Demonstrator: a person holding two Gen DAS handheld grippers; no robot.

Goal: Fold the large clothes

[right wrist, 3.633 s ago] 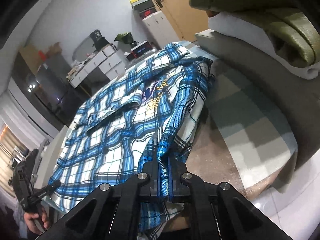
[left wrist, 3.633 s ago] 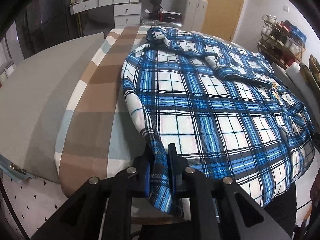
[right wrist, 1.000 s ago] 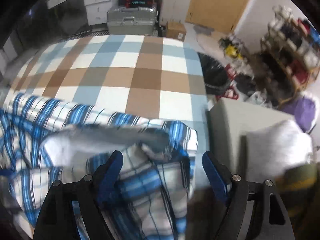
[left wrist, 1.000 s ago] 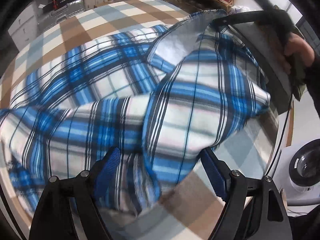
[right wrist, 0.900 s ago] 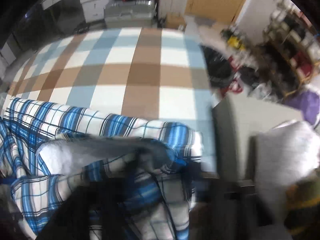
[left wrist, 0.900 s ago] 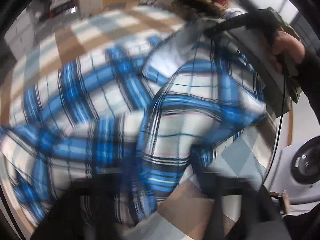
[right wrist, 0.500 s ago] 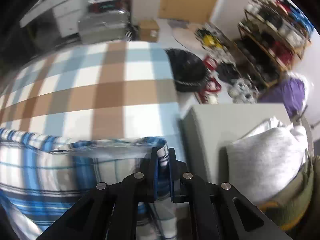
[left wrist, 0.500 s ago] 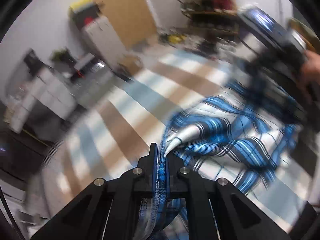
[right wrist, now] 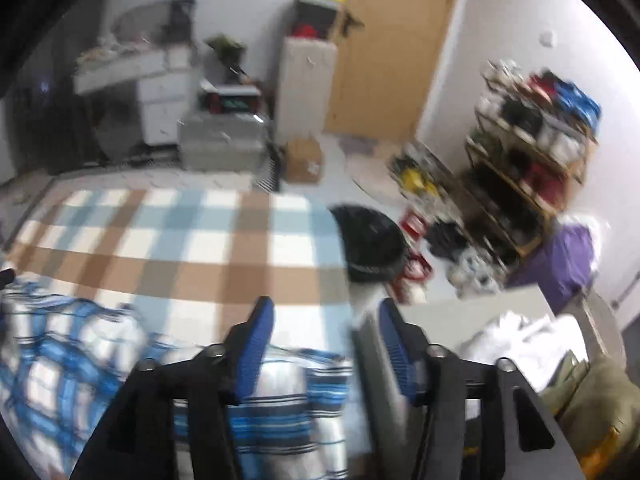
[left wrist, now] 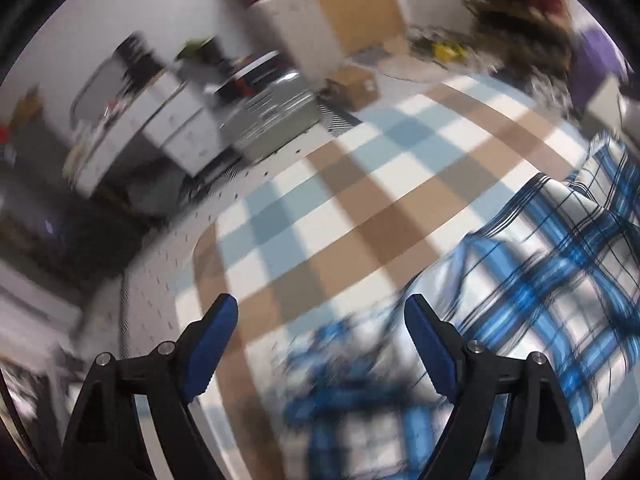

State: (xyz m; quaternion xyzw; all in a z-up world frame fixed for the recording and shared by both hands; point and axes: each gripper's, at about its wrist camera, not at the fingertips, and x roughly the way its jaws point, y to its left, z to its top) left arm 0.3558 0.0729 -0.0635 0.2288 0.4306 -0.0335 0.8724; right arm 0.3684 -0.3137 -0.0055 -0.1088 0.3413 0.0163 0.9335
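The blue-and-white plaid shirt (left wrist: 548,280) lies crumpled on the checked brown, blue and white bed cover (left wrist: 360,184), blurred by motion. My left gripper (left wrist: 320,340) hangs above the shirt's near-left edge, its jaws opening wide, and no cloth is pinched between the blue pads (left wrist: 212,344). In the right wrist view the shirt (right wrist: 280,404) lies below and behind my right gripper (right wrist: 326,348). Its jaws are opening too, and the pads (right wrist: 256,352) do not press on the fabric. The bed cover (right wrist: 200,248) stretches beyond it.
A grey cushion (right wrist: 460,320) with a white pillow (right wrist: 520,344) sits right of the bed. A black bin (right wrist: 368,244), a cardboard box (right wrist: 304,160), a suitcase (right wrist: 224,136) and a shoe rack (right wrist: 532,140) stand on the floor beyond. White drawers (left wrist: 172,128) are at far left.
Half a second ago both grippers were shut on the shirt's edge. Both have since opened and lifted, and the cloth has dropped onto the bed.
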